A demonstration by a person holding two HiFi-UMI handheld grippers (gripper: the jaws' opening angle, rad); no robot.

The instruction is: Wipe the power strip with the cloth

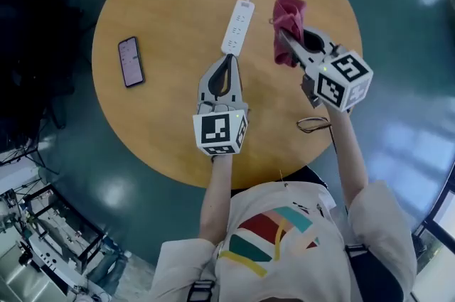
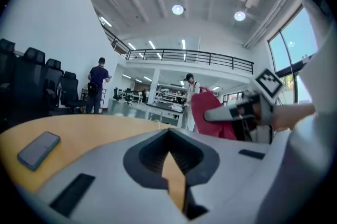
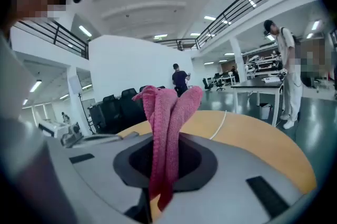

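A white power strip (image 1: pixel 237 26) lies on the round wooden table (image 1: pixel 170 16), its cord running off toward the far edge. My left gripper (image 1: pixel 229 60) hovers just near of the strip's close end, shut and holding nothing. The pink cloth (image 1: pixel 287 27) hangs bunched in my right gripper (image 1: pixel 283 38), which is shut on it, raised to the right of the strip. In the right gripper view the pink cloth (image 3: pixel 167 133) stands up between the closed jaws. The left gripper view shows the cloth (image 2: pixel 210 117) and the other gripper off to its right.
A black phone (image 1: pixel 131 61) lies on the left part of the table, also seen as the phone (image 2: pixel 38 149) in the left gripper view. A dark cable loop (image 1: pixel 313 124) rests near the table's near right edge. People stand at far desks.
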